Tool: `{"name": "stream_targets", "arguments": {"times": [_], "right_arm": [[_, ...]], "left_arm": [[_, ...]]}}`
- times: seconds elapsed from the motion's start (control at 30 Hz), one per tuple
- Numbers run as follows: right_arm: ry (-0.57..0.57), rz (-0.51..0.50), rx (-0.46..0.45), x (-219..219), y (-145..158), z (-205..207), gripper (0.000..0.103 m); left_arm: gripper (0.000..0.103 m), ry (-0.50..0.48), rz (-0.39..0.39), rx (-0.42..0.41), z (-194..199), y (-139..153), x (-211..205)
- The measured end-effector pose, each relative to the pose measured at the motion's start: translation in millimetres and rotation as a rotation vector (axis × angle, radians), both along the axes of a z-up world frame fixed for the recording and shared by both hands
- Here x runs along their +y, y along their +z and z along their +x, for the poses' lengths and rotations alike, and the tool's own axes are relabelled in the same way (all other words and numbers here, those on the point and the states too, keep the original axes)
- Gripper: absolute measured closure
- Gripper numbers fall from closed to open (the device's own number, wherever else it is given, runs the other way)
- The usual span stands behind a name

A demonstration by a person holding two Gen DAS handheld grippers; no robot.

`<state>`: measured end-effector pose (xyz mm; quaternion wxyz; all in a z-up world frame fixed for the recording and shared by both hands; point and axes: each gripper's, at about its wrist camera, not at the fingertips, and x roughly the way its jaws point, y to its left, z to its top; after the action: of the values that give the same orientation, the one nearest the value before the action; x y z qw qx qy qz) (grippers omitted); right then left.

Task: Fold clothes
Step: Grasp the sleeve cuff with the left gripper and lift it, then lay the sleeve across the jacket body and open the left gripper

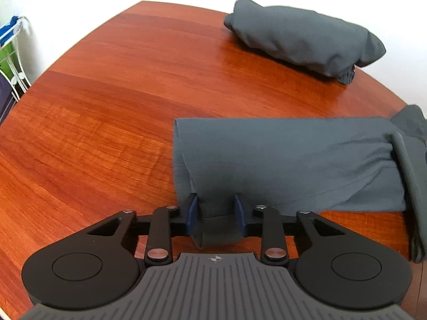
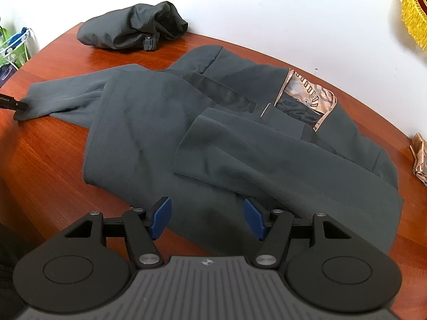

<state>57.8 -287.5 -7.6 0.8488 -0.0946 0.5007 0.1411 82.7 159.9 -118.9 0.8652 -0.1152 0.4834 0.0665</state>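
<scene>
- We find the table (image 1: 112, 85) to be reddish wood, polished, with a soft sheen.
- The jacket (image 2: 149, 122) is dark grey cloth, matt, with a patterned, slightly shiny lining (image 2: 307, 93).
- The bundled garment (image 1: 301, 37) is similar matt cloth.
- The left gripper (image 1: 216, 214) is matt black plastic with metal pivot pins.

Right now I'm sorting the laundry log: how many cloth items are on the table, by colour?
Dark grey garments: 2, the spread jacket and the bundled garment.
Tan patterned cloth: 1, at the table edge.
Total: 3.
</scene>
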Motion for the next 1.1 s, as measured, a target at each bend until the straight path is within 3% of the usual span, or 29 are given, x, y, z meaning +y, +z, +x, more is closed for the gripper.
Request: {"name": "stream_targets", "arguments": {"times": [0.4,0.87,1.1], "right_arm": [[-0.005,0.014,-0.008,-14,0,-6,0.033],[0.004,0.047,-0.020,-63,5,-11,0.033],[-0.017,0.062,-0.036,-102,9,-17,0.033]], "left_arm": [[0.099,-0.046,0.013,-0.164,-13,66,-56],[0.101,-0.135,-0.018,-0.275,12,138,-198],[0.101,-0.229,-0.044,-0.316,35,166,-280]]}}
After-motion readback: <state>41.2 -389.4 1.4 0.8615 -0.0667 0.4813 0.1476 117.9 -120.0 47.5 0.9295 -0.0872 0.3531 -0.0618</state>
